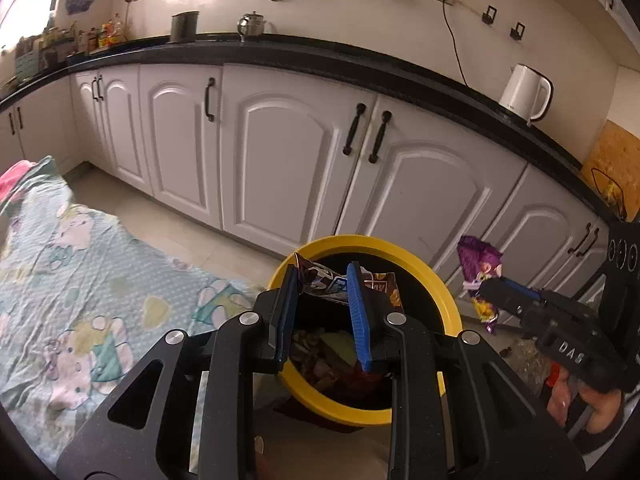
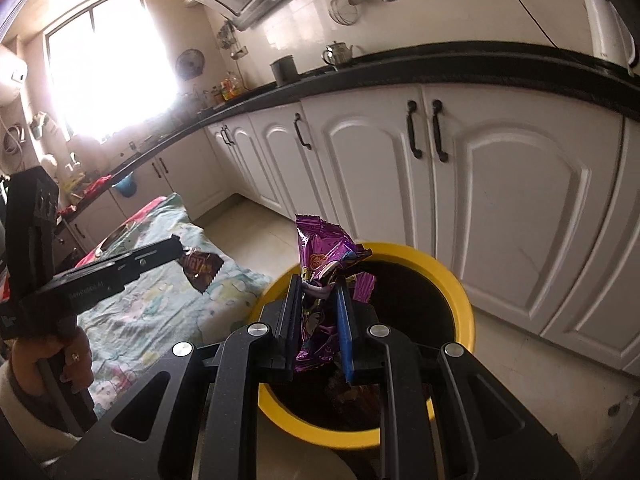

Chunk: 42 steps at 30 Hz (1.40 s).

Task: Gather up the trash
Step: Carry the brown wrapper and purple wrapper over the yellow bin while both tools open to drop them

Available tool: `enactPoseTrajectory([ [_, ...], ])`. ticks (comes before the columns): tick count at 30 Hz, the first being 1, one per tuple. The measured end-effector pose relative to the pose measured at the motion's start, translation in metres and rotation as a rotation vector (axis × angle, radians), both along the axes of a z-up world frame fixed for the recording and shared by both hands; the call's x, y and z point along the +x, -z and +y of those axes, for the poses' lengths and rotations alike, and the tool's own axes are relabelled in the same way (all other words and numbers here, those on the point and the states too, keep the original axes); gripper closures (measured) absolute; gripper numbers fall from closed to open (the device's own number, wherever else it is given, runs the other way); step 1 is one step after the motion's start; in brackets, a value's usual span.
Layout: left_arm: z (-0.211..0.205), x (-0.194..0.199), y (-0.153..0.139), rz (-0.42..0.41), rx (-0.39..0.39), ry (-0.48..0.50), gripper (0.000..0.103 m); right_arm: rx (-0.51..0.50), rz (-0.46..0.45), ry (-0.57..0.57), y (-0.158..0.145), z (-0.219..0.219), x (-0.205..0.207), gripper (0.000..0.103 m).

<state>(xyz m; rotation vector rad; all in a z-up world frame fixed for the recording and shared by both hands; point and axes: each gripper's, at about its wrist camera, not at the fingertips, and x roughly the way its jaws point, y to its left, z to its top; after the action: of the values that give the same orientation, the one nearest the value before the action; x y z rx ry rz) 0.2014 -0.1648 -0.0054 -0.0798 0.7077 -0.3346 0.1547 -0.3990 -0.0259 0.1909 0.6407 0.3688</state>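
My left gripper (image 1: pixel 322 270) is shut on a crumpled brown snack wrapper (image 1: pixel 326 282), held just above a black bin with a yellow rim (image 1: pixel 442 284). Several wrappers lie inside the bin. In the same view my right gripper (image 1: pixel 486 285) comes in from the right, beyond the rim, carrying a purple wrapper (image 1: pixel 480 258). In the right wrist view the right gripper (image 2: pixel 318 282) is shut on that purple wrapper (image 2: pixel 320 248) over the near-left part of the yellow rim (image 2: pixel 466 304). The left gripper (image 2: pixel 176 247) holds the brown wrapper (image 2: pixel 200 270) off to the left, over the cloth.
A pale patterned cloth (image 1: pixel 80 280) covers a low surface left of the bin. White cabinet doors (image 1: pixel 280 160) under a black counter stand close behind the bin. A white kettle (image 1: pixel 524 94) sits on the counter. A hand (image 2: pixel 72 360) grips the left tool.
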Motion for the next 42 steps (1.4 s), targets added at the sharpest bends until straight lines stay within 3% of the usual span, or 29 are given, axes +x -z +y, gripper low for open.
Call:
enactPoseTrajectory([
  [42, -0.055, 0.057, 0.061, 0.152, 0.086, 0.100, 0.081, -0.033, 0.193, -0.001, 0.081, 0.009, 0.015, 0.083],
])
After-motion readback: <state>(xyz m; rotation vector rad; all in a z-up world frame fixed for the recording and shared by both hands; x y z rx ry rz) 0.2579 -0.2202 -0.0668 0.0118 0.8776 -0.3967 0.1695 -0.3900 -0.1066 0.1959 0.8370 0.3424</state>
